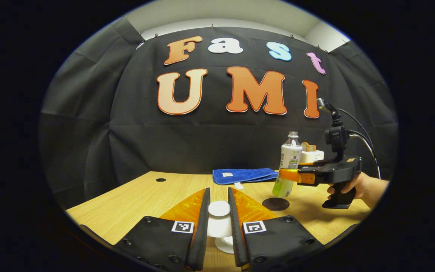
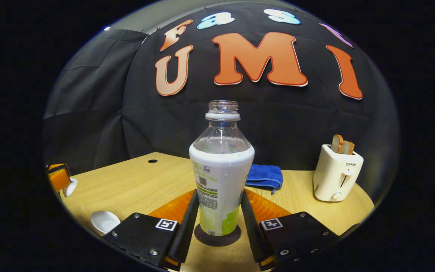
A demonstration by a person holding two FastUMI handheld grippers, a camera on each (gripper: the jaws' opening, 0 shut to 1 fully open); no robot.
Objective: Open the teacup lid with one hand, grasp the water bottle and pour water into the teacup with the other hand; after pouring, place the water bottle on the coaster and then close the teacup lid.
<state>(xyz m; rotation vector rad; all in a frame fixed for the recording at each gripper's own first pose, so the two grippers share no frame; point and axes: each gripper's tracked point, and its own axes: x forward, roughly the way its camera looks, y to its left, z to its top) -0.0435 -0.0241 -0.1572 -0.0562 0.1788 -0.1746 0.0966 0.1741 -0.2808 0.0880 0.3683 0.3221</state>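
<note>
Fingers of your right gripper (image 2: 219, 223) flank the water bottle (image 2: 221, 181) on both sides near its base, and appear to press on its label; from the left gripper view the same gripper (image 1: 291, 174) meets the bottle (image 1: 288, 166) at mid-body. The bottle stands upright and uncapped, its base over the dark coaster (image 2: 217, 238) in the right gripper view, whereas the left gripper view suggests the base hangs just above and behind the coaster (image 1: 275, 204), so contact cannot be told. Your left gripper (image 1: 218, 223) holds its fingers narrowly apart around the white teacup lid (image 1: 219, 209), which sits raised above the white teacup (image 1: 225, 244) at 6 o'clock; whether both fingers press on the lid cannot be told with certainty. In the right gripper view a white round piece (image 2: 105, 221) lies on the counter (image 2: 138, 181) at 8 o'clock, and another is carried at the far left edge. A blue cloth (image 2: 264, 175) and a toaster (image 2: 336, 173) stand at the rear of the counter. Judged from this arrangement, the step in hand is placing the bottle on the coaster. Your next move calls for settling it flat and centred, spreading the right fingers and backing off without tipping it, then lowering the lid onto the teacup.
</note>
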